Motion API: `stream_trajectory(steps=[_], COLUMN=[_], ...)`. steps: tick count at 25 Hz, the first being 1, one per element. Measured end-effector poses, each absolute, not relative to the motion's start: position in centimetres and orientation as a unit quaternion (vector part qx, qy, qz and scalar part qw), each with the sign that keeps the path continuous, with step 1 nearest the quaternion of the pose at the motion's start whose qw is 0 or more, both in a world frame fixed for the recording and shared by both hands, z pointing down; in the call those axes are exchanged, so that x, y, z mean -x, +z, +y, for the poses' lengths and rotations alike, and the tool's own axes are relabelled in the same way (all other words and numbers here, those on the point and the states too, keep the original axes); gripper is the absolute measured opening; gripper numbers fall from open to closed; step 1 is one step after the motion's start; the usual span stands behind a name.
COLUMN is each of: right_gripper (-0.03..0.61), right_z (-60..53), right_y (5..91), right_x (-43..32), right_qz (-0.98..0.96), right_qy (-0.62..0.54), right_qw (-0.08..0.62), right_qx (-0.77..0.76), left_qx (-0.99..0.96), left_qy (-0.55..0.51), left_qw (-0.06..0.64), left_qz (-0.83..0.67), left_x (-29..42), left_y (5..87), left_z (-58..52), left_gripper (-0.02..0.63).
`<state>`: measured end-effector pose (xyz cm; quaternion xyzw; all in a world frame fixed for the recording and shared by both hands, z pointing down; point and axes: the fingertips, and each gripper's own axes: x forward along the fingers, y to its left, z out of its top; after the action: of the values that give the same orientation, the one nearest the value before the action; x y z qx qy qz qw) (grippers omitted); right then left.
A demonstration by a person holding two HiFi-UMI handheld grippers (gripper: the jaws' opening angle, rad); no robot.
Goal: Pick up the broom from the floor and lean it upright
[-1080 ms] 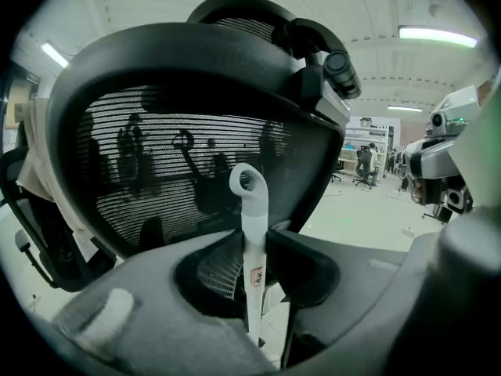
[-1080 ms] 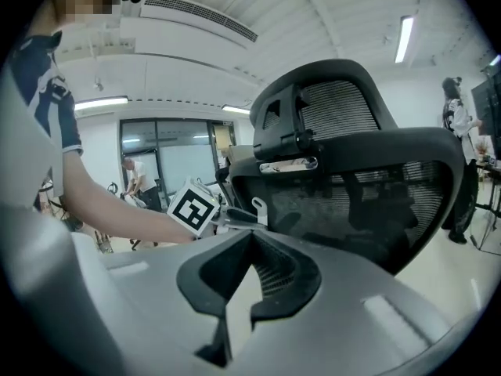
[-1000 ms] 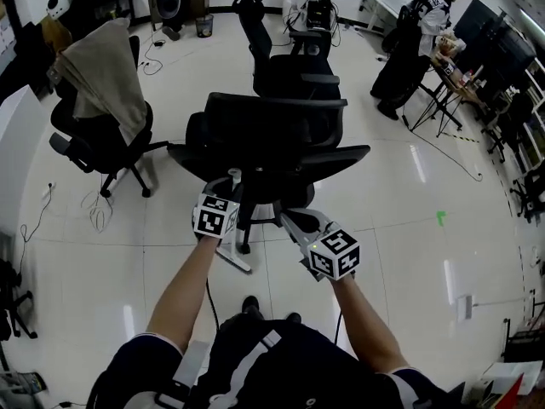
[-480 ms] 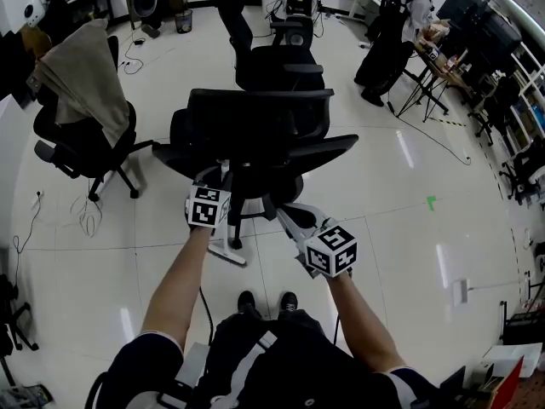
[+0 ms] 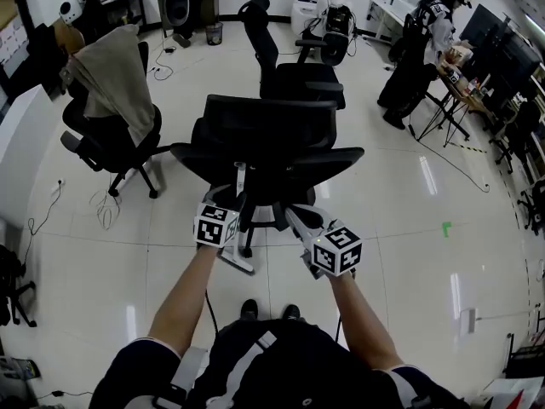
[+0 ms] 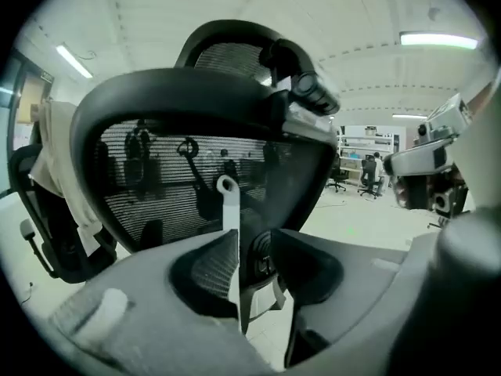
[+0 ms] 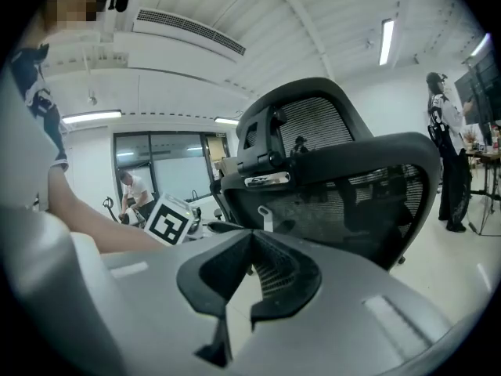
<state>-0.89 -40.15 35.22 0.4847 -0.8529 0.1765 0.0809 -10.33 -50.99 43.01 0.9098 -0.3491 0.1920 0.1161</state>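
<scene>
We look steeply down on the chair [image 5: 268,135] from head height. Both gripper views sit low and close behind it, facing its mesh back and sharing the broom [image 6: 229,210].

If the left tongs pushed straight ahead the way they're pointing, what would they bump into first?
Probably the white broom handle: the left tongs have just been opening, and it stands between their jaws, close by one pad. Right behind it is the office chair's mesh back.
</scene>
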Motion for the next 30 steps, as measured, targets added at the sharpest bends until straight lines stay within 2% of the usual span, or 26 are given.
stream_trajectory(steps=[3,7,11,30], right_gripper=[0.005,0.005,0.005,0.003], right_z=[-40.2,-40.1,-39.8,-38.8], right_y=[34.9,34.2,32.9,29.9], right_x=[1.0,0.6,0.1,0.7], right_qz=[-0.861,-0.866,-0.867,-0.888], right_qy=[0.174,0.165,0.135,0.094], right_qw=[0.068,0.047,0.032,0.028], right_qx=[-0.474,-0.471,-0.479,-0.450], left_qx=[-0.920,-0.935,-0.948,-0.956], left_qy=[0.174,0.142,0.115,0.080], left_qw=[0.113,0.101,0.088,0.107], left_qz=[-0.333,-0.310,-0.285,-0.261], left_x=[9.1,7.1,5.4,3.5], left_y=[41.0,37.8,34.7,31.4], left_z=[-48.3,-45.6,-43.7,-40.3], left_gripper=[0.128,0.031,0.000,0.000])
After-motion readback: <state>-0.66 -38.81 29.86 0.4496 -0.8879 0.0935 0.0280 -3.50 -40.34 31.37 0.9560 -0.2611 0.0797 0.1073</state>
